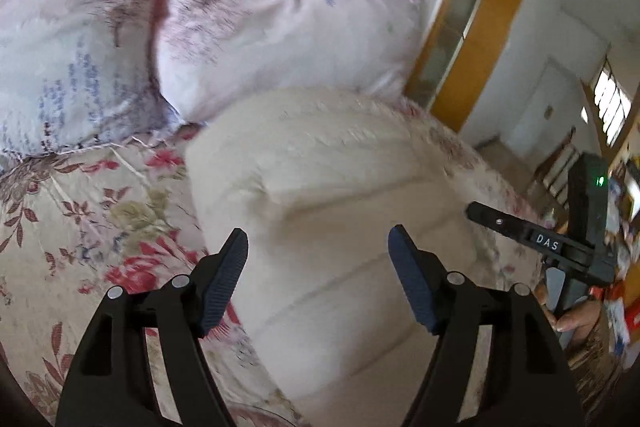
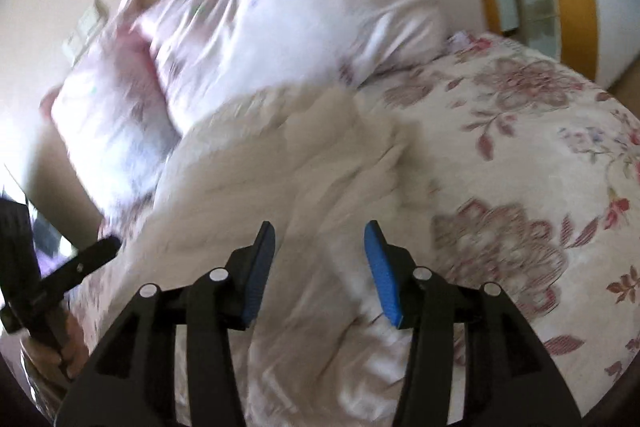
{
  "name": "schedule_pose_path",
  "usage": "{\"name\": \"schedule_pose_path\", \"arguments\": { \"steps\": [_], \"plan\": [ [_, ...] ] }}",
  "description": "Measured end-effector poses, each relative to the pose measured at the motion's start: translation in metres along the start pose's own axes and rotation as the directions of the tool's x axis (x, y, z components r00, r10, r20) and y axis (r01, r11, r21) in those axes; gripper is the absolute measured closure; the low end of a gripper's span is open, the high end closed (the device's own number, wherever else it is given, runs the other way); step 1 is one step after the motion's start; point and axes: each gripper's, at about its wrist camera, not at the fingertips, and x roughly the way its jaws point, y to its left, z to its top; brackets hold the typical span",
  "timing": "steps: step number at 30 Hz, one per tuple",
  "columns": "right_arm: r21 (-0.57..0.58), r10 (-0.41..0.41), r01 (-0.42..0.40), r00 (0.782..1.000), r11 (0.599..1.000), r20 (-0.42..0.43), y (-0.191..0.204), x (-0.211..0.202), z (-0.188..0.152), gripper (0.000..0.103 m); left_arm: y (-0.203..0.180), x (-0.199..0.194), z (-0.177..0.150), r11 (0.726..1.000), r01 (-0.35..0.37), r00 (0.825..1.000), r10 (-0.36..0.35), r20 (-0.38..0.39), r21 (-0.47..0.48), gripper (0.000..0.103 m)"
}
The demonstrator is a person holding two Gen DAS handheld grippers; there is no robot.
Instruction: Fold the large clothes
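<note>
Cream fleece garment (image 1: pixel 340 195), thick and fuzzy, lies on the floral-printed bed cover (image 1: pixel 80 207), filling the centre and lower centre of the left wrist view. It appears partly folded into a broad slab with soft horizontal ridges; its upper edge sits near the pale pink printed pillows (image 1: pixel 240 27) in the upper left of the frame — whether it touches them cannot be told.

Left gripper (image 1: pixel 318 255): fingers spread wide, nothing between them, hovering above the garment's lower centre. Right gripper (image 2: pixel 319 253): likewise spread and empty, above the same cream fabric (image 2: pixel 280 167); that view is motion-blurred, so contact cannot be confirmed. The right gripper also shows at the right edge of the left wrist view (image 1: pixel 560 243), beside the garment's right border.

Governing relation: the garment lies straight ahead of and below both grippers, its long axis judged to run from lower frame towards the pillows. Neither gripper is clearly nearer; each flanks one side.

Judgement: folding is under way, not finished — the next grasp likely calls for a descent onto a near edge or corner.
</note>
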Motion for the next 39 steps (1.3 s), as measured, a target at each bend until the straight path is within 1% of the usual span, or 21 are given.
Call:
{"name": "schedule_pose_path", "arguments": {
  "steps": [1, 2, 4, 7, 9, 11, 12, 13, 14, 15, 16, 18, 22, 26, 29, 31, 32, 33, 35, 37, 39],
  "plan": [
    [-0.005, -0.008, 0.008, 1.000, 1.000, -0.020, 0.002, 0.004, -0.003, 0.055, -0.004, 0.007, -0.003, 1.000, -0.017, 0.999, 0.017, -0.032, 0.019, 0.029],
    [-0.001, -0.029, 0.029, 0.998, 1.000, -0.062, 0.002, 0.015, -0.006, 0.056, -0.003, 0.016, -0.004, 0.999, -0.024, 0.998, 0.025, -0.054, 0.025, 0.029],
    [0.023, -0.038, 0.041, 0.993, 0.999, -0.110, -0.003, 0.029, -0.012, 0.055, -0.003, 0.026, -0.010, 0.999, -0.038, 0.995, 0.040, -0.093, 0.024, 0.029],
    [0.044, -0.034, 0.040, 0.992, 0.998, -0.119, -0.010, 0.039, -0.014, 0.054, 0.000, 0.038, -0.017, 0.998, -0.060, 0.993, 0.062, -0.101, 0.018, 0.025],
    [0.048, -0.032, 0.039, 0.990, 0.998, -0.138, -0.012, 0.040, -0.013, 0.054, 0.001, 0.036, -0.019, 0.998, -0.060, 0.994, 0.060, -0.090, 0.002, 0.025],
    [0.043, -0.019, 0.025, 0.989, 0.999, -0.149, -0.011, 0.029, -0.006, 0.050, 0.001, 0.029, -0.019, 0.998, -0.059, 0.996, 0.058, -0.072, -0.007, 0.024],
    [0.047, -0.005, 0.012, 0.989, 0.999, -0.146, -0.011, 0.024, -0.003, 0.042, 0.002, 0.025, -0.019, 0.998, -0.063, 0.996, 0.062, -0.062, -0.011, 0.023],
    [0.054, 0.007, 0.001, 0.990, 0.999, -0.138, -0.012, 0.016, -0.001, 0.027, 0.004, 0.021, -0.018, 0.997, -0.073, 0.996, 0.072, -0.049, -0.016, 0.020],
    [0.064, 0.017, -0.009, 0.993, 0.998, -0.119, -0.014, 0.009, 0.004, 0.019, 0.006, 0.017, -0.017, 0.996, -0.088, 0.995, 0.087, -0.038, -0.021, 0.014],
    [0.064, 0.014, -0.008, 0.996, 0.998, -0.092, -0.016, 0.000, 0.009, 0.009, 0.008, 0.014, -0.017, 0.994, -0.106, 0.994, 0.105, -0.026, -0.026, 0.011],
    [0.060, 0.010, -0.005, 0.997, 0.998, -0.079, -0.018, -0.006, 0.011, 0.007, 0.010, 0.009, -0.016, 0.991, -0.131, 0.991, 0.131, -0.011, -0.031, 0.007],
    [0.060, 0.005, 0.000, 0.997, 0.998, -0.078, -0.022, -0.011, 0.016, 0.003, 0.014, 0.006, -0.016, 0.987, -0.153, 0.988, 0.153, 0.001, -0.041, 0.006],
    [0.092, 0.027, -0.014, 0.990, 0.996, -0.138, -0.037, -0.001, 0.025, 0.002, 0.023, 0.005, -0.015, 0.985, -0.157, 0.988, 0.157, -0.006, -0.073, 0.005],
    [0.141, 0.034, -0.006, 0.980, 0.990, -0.197, -0.053, 0.016, 0.023, 0.002, 0.025, 0.007, -0.016, 0.984, -0.155, 0.988, 0.154, -0.015, -0.084, 0.005],
    [0.163, 0.021, 0.026, 0.961, 0.986, -0.275, -0.060, 0.030, 0.018, 0.002, 0.026, 0.009, -0.016, 0.985, -0.152, 0.988, 0.151, -0.018, -0.086, 0.005],
    [0.167, 0.032, 0.017, 0.958, 0.986, -0.285, -0.061, 0.034, 0.015, 0.002, 0.027, 0.011, -0.017, 0.986, -0.143, 0.990, 0.142, -0.019, -0.089, 0.005],
    [0.174, 0.053, -0.003, 0.957, 0.985, -0.285, -0.061, 0.036, 0.014, 0.002, 0.029, 0.012, -0.016, 0.987, -0.135, 0.991, 0.133, -0.019, -0.092, 0.005],
    [0.187, 0.085, -0.033, 0.956, 0.982, -0.280, -0.062, 0.037, 0.014, 0.002, 0.030, 0.013, -0.016, 0.987, -0.124, 0.992, 0.123, -0.021, -0.099, 0.004],
    [0.216, 0.142, -0.082, 0.950, 0.973, -0.278, -0.065, 0.042, 0.016, 0.002, 0.035, 0.017, -0.015, 0.988, -0.077, 0.997, 0.074, -0.028, -0.134, 0.004],
    [0.244, 0.182, -0.113, 0.941, 0.963, -0.285, -0.069, 0.049, 0.019, 0.002, 0.042, 0.021, -0.015, 0.983, -0.023, 0.999, 0.017, -0.034, -0.180, 0.004],
    [0.268, 0.214, -0.131, 0.925, 0.955, -0.313, -0.071, 0.061, 0.021, 0.002, 0.048, 0.026, -0.015, 0.976, 0.018, 0.999, -0.027, -0.039, -0.216, 0.004]
  ]
}}
